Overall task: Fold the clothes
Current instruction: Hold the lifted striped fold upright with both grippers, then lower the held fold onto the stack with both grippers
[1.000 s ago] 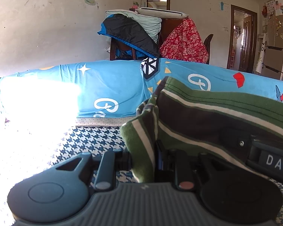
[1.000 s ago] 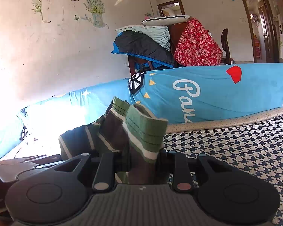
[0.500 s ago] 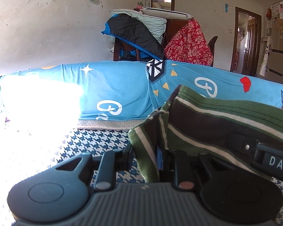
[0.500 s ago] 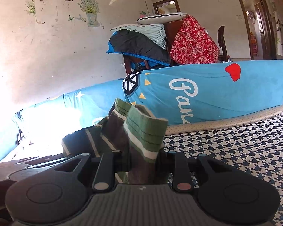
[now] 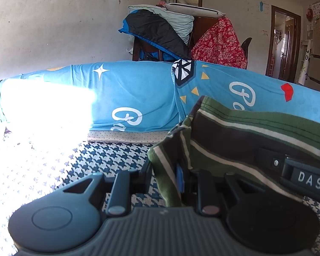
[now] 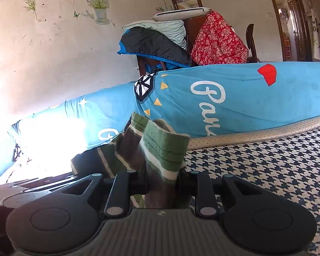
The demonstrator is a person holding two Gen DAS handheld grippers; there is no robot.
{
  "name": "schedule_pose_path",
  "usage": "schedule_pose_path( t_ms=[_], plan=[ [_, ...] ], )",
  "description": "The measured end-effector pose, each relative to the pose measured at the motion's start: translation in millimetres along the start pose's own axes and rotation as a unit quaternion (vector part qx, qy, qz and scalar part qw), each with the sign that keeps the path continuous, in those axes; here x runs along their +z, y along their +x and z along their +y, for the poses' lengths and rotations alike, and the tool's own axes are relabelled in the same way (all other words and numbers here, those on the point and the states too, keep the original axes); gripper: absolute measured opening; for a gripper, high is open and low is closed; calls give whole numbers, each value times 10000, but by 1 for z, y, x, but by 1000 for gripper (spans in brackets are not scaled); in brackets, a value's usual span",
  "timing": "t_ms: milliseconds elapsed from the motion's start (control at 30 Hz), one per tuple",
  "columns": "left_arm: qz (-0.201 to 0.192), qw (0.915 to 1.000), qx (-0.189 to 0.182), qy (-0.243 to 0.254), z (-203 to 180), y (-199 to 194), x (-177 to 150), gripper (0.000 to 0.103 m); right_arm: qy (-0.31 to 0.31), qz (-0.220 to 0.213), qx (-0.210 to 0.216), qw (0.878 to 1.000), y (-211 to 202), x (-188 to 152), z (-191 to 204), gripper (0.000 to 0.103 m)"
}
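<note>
Two grippers: both are pinching the same green striped garment (image 5: 256,136), one at each end.
Left gripper (image 5: 177,179): its fingers are pressed together on a folded corner of the cloth; a blue pad (image 5: 179,178) shows just beside the pinched edge.
Garment in the left wrist view: from the pinch it rises and stretches to the right, over the dark body of the right gripper (image 5: 305,177) with white letters "DAS".
Right gripper (image 6: 163,183): its jaws are closed on the other corner, which stands up as a thick folded hem between the fingers.
Garment in the right wrist view: the garment (image 6: 160,147) runs from the pinch to the left and a little away, toward the left gripper's body at the lower left edge.
Height of the cloth: it is held above the houndstooth cover (image 6: 266,170); whether any part touches it, one cannot tell.
Behind: a long blue bolster (image 5: 138,93) with white writing lies along the far edge of the cover.
Further back: a chair (image 6: 250,40) is loaded with a red flowered cloth (image 6: 219,40), a dark jacket (image 6: 153,44) and pillows (image 6: 166,28).
Left side: strong sunlight washes out the surface.
</note>
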State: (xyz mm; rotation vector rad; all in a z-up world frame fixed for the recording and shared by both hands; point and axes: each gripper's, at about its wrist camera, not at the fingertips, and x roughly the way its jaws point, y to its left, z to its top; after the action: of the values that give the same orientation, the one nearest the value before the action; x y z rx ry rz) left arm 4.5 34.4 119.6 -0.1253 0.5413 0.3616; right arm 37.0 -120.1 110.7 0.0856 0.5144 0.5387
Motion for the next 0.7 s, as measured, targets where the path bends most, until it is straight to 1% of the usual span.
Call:
schedule_pose_path(
  t_ms=[167,333,400,533,600,633,667,700],
  plan=[
    [-58,9999,75,39,2,8,1,21,-3,21,58,10000,14,2,-1,24],
    [137,9999,95,-42,6,21,0,21,73,103,90,9999,32,3,-7,23],
    [273,9995,25,-132,9,26,0,21,155,119,14,9998,39,3,-13,23],
    [386,9991,-41,-163,12,32,-2,21,367,219,-374,9984,47,2,-31,24],
    [466,9987,-96,-190,12,35,-4,22,473,268,-568,9969,51,2,-40,27],
    [516,9984,-134,-211,12,36,-5,22,526,293,-665,9960,53,2,-45,30],
    [559,9980,-168,-227,12,38,-6,22,579,318,-762,9949,55,1,-49,38],
    [564,9980,-186,-221,11,38,-7,22,636,341,-862,9937,56,2,-54,43]
  ],
)
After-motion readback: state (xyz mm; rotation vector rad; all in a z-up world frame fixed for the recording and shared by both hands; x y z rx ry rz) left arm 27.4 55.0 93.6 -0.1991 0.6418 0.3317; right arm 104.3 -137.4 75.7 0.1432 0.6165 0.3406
